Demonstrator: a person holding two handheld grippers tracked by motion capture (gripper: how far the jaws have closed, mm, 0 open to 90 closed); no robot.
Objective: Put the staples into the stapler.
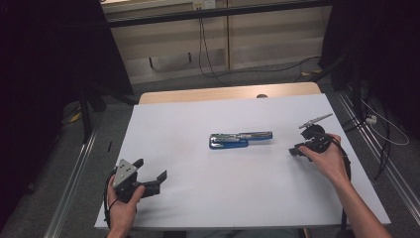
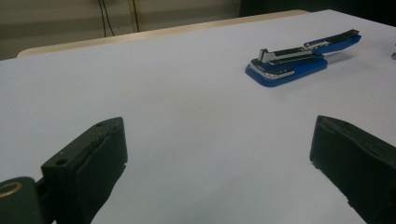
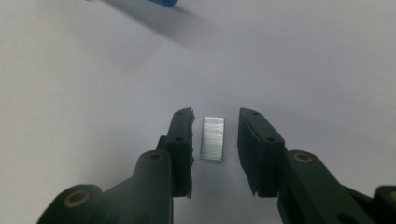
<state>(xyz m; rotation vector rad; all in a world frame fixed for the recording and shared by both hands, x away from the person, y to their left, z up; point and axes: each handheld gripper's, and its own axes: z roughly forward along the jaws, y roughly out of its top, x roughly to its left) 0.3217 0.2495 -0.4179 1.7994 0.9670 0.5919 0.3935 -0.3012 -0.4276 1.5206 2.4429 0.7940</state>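
A white table point(image 1: 198, 198) carries a blue stapler point(image 1: 240, 140) at its middle (lying opened out) and a small metal strip point(image 3: 212, 138) at right

Brushed metal staple strip point(image 3: 212, 138), glossy blue plastic stapler point(image 2: 299, 58), matt white table point(image 1: 198, 198)

Left tool point(image 1: 151, 181) jaws spread wide, held low; right tool point(image 3: 215, 140) jaws narrowed, angled down

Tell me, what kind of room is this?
Probably a lab or workshop: a white table ringed by black curtains, cables across the grey floor, and a blue stapler laid out alone.
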